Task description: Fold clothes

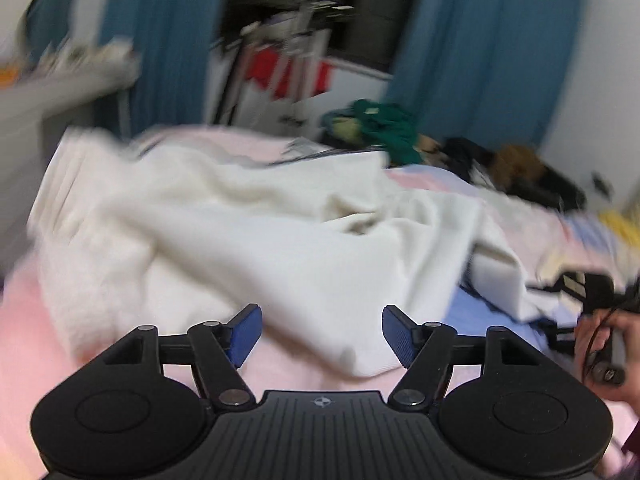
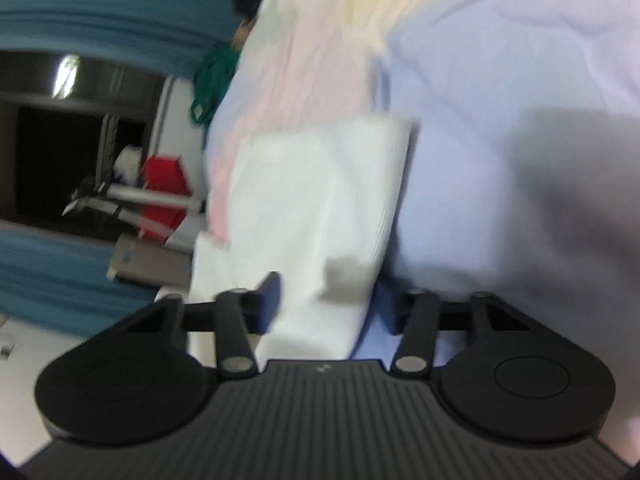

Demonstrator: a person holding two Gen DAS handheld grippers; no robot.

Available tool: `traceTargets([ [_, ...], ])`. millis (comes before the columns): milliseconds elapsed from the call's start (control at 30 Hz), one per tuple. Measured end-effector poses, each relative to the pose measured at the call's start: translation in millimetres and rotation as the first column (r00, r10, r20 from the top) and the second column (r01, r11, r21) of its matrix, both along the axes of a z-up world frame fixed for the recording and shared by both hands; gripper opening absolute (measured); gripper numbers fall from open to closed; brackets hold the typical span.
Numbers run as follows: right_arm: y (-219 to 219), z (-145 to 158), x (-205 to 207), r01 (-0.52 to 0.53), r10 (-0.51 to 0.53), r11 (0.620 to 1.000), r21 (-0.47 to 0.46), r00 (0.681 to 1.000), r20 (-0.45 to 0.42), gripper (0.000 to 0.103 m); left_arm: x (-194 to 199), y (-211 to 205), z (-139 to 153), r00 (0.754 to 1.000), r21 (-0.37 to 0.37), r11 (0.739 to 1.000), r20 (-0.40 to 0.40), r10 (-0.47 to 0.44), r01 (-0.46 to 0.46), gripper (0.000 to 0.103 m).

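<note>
Cream-white knitted garment (image 1: 248,224) is lying crumpled across a bed covered with a pastel pink, blue and yellow sheet (image 1: 24,344), spreading ahead of the left tool (image 1: 322,336) and reaching down between its fingertips. That left tool is hovering released, its two blue-padded fingers (image 1: 246,334) standing wide apart with nothing pinched between them; the lower fold of the cloth is sitting just beyond and between them. To its right, a hand (image 1: 612,348) is gripping a black handle beside a dark strap.

In the right wrist view, a ribbed white strip of the same garment (image 2: 320,216) is running straight forward from the right tool (image 2: 328,304) over the sheet (image 2: 500,80). The right tool's fingers are spread to either side of this strip, the left pad (image 2: 270,300) touching or lying just beside its edge, the right one partly hidden behind the cloth; the jaws are standing released rather than clenched on it.

Far ahead of the left tool, blurred blue curtains (image 1: 492,52) are hanging, with a green heap of clothing (image 1: 384,124) at the bed's far edge.
</note>
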State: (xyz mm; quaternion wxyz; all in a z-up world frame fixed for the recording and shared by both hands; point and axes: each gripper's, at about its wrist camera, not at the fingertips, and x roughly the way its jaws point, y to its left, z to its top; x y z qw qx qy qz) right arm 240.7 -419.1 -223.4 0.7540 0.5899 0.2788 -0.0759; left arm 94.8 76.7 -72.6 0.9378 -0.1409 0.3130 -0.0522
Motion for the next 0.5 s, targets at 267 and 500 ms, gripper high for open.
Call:
traceTargets([
  [267, -17, 27, 0, 0.099, -0.095, 0.991, -0.093, 0.995, 0.043, 0.006, 9, 28, -4, 0.998, -0.173, 0.983, -0.007, 0.067, -0.067, 0.075],
  [500, -95, 56, -21, 0.317, -0.294, 0.929, -0.193, 0.946, 0.136, 0.006, 13, 75, -23, 0.983, -0.417, 0.892, -0.12, 0.136, -0.174, 0.083],
])
